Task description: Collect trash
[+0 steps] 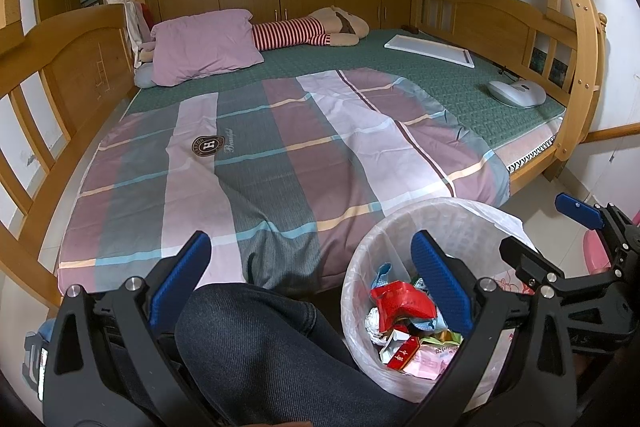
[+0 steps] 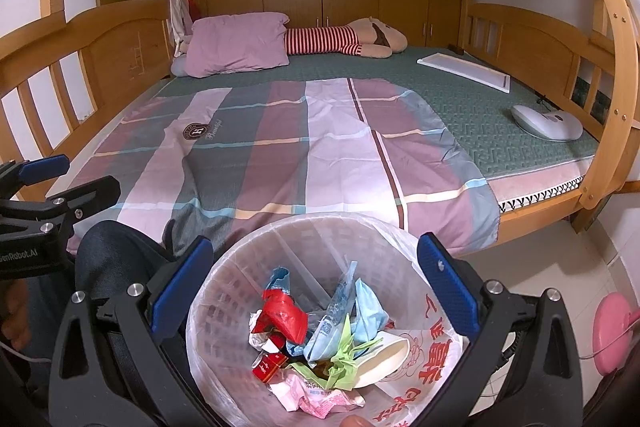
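**Full bin at the foot of the bed, both grippers empty**

At the far left, the left gripper (image 1: pixel 308 267) hung over the person's knee (image 1: pixel 256 339) in dark trousers, its blue-padded jaws spread wide with nothing between them. Beyond it lay the checked bedsheet (image 1: pixel 280 155), spread flat across the green mattress (image 1: pixel 432 79) of the wooden bunk bed (image 1: pixel 72 55), with a purple pillow (image 1: pixel 204 45) and a striped plush toy (image 1: pixel 308 33) at the far side.

To the right of the knee, just beside the bed's near edge, stood the trash bin (image 2: pixel 280 239): a pale lattice basket lined with a thin white plastic bag whose rim was folded over the top and printed with red characters on the right. Inside lay a heap of trash (image 2: pixel 316 339): crumpled red wrappers, a red cigarette pack, pale blue packets, green scraps, pink printed paper and a white paper cup lying on its side.

The right gripper (image 2: pixel 316 291) hovered directly above the bin, its jaws wide apart and straddling the opening, holding nothing. At the far right a pink object (image 2: pixel 612 331) sat on the tiled floor (image 2: pixel 540 267).
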Demonstrator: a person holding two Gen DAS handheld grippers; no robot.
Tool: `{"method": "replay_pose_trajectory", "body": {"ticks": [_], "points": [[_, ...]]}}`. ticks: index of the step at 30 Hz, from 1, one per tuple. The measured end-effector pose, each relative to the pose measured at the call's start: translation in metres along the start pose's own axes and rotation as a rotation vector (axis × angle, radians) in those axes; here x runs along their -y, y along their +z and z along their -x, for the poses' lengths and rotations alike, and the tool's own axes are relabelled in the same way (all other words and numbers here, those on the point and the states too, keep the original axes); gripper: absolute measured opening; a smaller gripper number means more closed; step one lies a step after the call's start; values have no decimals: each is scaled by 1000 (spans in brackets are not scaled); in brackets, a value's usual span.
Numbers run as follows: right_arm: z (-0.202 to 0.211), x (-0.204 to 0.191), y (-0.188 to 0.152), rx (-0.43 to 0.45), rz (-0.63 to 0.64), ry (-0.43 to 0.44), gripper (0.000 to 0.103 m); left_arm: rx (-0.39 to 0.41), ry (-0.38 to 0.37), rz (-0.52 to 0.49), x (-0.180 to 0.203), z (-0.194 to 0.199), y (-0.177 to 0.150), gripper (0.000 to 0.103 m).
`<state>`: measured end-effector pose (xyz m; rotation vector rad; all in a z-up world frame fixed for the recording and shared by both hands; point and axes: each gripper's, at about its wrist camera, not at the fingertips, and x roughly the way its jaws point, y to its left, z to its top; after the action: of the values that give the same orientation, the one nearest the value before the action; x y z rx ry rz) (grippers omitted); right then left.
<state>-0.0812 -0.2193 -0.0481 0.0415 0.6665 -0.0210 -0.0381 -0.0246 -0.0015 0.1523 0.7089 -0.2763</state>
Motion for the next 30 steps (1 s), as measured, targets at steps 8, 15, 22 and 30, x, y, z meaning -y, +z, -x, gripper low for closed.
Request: {"method": "replay_pose_trajectory", "body": {"ticks": [8, 15, 22, 30], "points": [[0, 1, 0, -2, -2, 1, 100, -4, -7, -2, -1, -1, -1, 100], [-4, 2, -4, -14, -11, 0, 100, 2, -22, -16, 1, 0, -3, 100], [-6, 3, -5, -21, -16, 1, 100, 1, -20, -11, -1, 0, -3, 100], [-7, 4, -5, -26, -20, 1, 100, -10, -14, -1, -2, -3, -3, 100]]}}
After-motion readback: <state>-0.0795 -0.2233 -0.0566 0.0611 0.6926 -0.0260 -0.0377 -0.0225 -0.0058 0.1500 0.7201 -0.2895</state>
